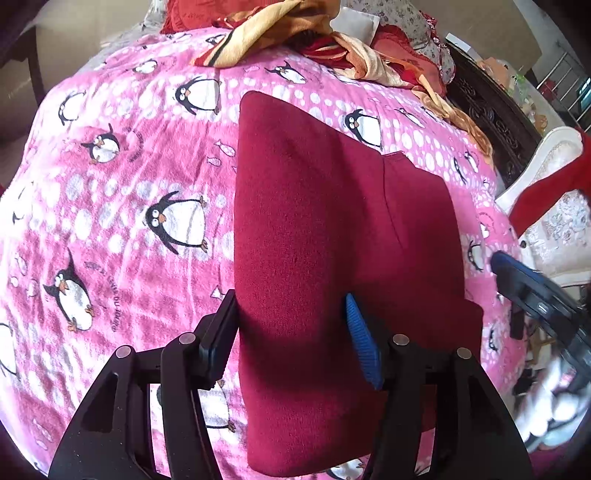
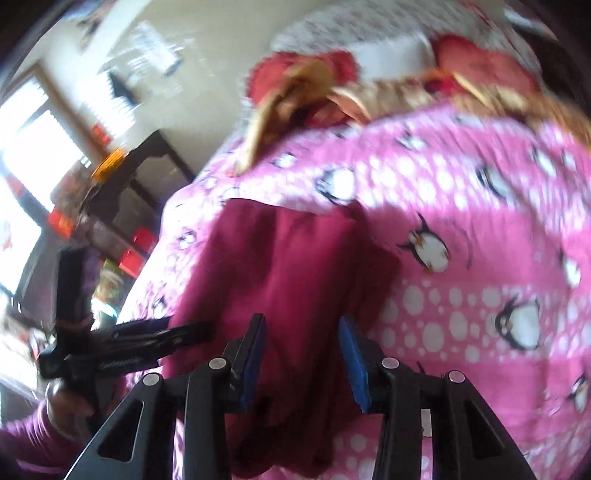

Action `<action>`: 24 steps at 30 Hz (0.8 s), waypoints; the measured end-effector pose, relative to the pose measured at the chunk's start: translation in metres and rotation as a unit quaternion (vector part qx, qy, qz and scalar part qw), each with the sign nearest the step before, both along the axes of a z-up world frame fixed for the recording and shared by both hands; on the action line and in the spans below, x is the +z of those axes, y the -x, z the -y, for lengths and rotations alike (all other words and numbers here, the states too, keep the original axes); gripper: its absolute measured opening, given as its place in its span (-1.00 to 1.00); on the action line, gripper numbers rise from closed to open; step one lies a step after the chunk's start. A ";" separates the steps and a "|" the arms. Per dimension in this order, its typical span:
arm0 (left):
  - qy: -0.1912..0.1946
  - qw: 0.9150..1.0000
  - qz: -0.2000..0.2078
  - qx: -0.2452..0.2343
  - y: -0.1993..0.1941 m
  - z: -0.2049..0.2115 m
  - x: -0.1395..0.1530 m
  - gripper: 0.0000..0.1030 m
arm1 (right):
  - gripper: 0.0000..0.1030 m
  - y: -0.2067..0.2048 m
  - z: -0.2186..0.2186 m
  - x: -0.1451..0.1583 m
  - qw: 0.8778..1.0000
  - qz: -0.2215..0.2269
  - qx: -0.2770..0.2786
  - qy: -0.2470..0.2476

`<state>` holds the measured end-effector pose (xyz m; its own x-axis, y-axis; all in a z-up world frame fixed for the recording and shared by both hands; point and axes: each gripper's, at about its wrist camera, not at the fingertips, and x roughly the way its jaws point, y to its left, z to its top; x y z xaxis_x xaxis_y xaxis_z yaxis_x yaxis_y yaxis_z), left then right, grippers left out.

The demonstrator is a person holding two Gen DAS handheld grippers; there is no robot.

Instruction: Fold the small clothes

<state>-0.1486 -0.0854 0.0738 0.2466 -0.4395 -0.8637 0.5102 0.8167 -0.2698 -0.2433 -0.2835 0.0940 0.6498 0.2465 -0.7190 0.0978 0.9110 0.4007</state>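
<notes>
A dark red knitted garment (image 1: 332, 221) lies folded lengthwise on a pink penguin blanket (image 1: 129, 166). My left gripper (image 1: 291, 339) hovers over its near end. The black left finger is at the garment's left edge and the blue right pad is over the cloth. The jaws stand apart and the fabric lies flat beneath them. In the blurred right wrist view my right gripper (image 2: 304, 354) is also open above the garment (image 2: 280, 266). The left gripper's fingers (image 2: 177, 334) reach the garment's left edge there. The right gripper's finger (image 1: 517, 284) shows just off the garment's right edge.
A heap of orange, red and cream clothes (image 1: 295, 33) lies at the blanket's far end. Dark carved furniture (image 1: 491, 114) and a white chair with a red cloth (image 1: 554, 177) stand to the right. A dark cabinet (image 2: 140, 184) and a person's purple sleeve (image 2: 22, 439) are on the left.
</notes>
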 end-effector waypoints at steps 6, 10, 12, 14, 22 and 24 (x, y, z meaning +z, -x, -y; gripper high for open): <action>-0.013 0.999 0.041 0.013 0.005 0.004 0.006 0.12 | -0.29 0.005 -0.051 -0.004 0.996 -0.005 0.060 0.072; -0.023 0.997 0.068 0.012 0.014 0.001 0.014 0.12 | -0.29 0.013 -0.055 -0.039 0.993 -0.046 0.042 0.101; -0.027 0.997 0.077 0.016 0.019 -0.003 0.017 0.12 | -0.29 0.019 -0.054 -0.044 0.993 -0.041 0.037 0.108; -0.029 0.996 0.087 0.020 0.022 -0.005 0.022 0.12 | -0.30 0.016 -0.055 -0.044 0.991 -0.041 0.039 0.122; -0.021 0.992 0.121 0.032 0.037 -0.016 0.041 0.12 | -0.27 0.035 -0.056 -0.006 0.994 0.000 0.000 0.105; -0.019 0.991 0.130 0.034 0.041 -0.018 0.045 0.12 | 0.00 0.039 -0.057 0.002 0.994 0.010 -0.014 0.109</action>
<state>-0.1898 -0.0669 0.1193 0.4900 -0.3833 -0.7829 0.5024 0.8582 -0.1057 -0.2820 -0.2268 0.0964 0.6683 0.0678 -0.7408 0.1177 0.9737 0.1953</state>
